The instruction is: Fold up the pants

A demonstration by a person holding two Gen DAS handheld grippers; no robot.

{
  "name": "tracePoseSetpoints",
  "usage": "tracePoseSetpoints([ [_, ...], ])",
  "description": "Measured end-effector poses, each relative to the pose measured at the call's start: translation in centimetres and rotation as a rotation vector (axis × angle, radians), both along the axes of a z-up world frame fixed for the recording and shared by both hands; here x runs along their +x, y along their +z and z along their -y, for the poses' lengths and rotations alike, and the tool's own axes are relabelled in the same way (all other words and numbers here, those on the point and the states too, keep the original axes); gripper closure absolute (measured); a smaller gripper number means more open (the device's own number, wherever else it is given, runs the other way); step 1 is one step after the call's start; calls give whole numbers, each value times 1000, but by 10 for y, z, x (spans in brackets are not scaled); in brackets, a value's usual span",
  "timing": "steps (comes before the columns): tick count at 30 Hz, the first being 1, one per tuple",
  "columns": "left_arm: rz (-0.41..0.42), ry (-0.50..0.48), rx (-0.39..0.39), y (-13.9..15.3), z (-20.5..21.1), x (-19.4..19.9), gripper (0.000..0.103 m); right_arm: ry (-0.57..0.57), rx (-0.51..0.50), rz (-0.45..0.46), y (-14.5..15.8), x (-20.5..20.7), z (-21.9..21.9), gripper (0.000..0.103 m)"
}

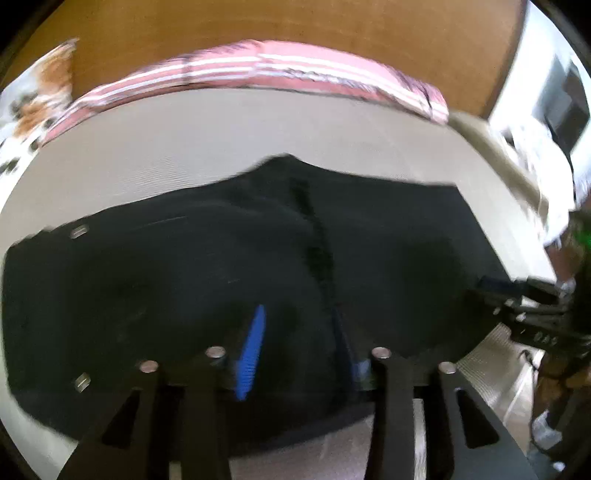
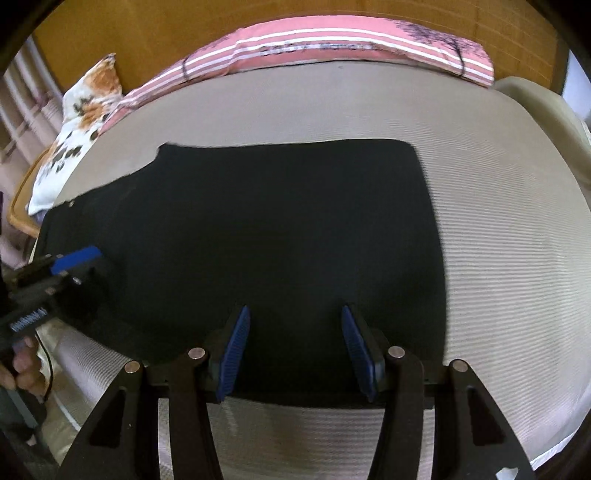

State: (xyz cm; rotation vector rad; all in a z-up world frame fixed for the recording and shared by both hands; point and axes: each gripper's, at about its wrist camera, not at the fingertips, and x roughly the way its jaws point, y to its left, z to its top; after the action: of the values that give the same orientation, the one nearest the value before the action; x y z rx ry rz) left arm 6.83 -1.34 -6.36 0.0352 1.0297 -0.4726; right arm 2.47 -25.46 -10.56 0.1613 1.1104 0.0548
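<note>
Black pants [image 2: 280, 229] lie flat on a beige ribbed mattress [image 2: 509, 258], folded into a broad dark panel; they also fill the left wrist view [image 1: 184, 280]. My left gripper [image 1: 295, 347] is open, its blue pads [image 1: 253, 350] spread over the near edge of the pants. My right gripper [image 2: 295, 347] is open, its blue pads [image 2: 232, 354] straddling the near edge of the pants. The left gripper also shows at the left of the right wrist view [image 2: 74, 258], and the right gripper at the right of the left wrist view [image 1: 517, 295].
A pink striped pillow [image 2: 332, 48] lies along the far edge of the mattress against a wooden headboard [image 2: 147, 29]. A floral pillow [image 2: 81, 122] sits at the far left. White furniture [image 1: 546, 85] stands beyond the bed's right side.
</note>
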Motion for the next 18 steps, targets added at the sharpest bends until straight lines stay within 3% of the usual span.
tracePoseSetpoints([
  [9, 42, 281, -105, 33, -104, -11, 49, 101, 23, -5, -2, 8, -45, 52],
  [18, -22, 536, -241, 25, -185, -26, 49, 179, 84, -17, -2, 11, -77, 51],
])
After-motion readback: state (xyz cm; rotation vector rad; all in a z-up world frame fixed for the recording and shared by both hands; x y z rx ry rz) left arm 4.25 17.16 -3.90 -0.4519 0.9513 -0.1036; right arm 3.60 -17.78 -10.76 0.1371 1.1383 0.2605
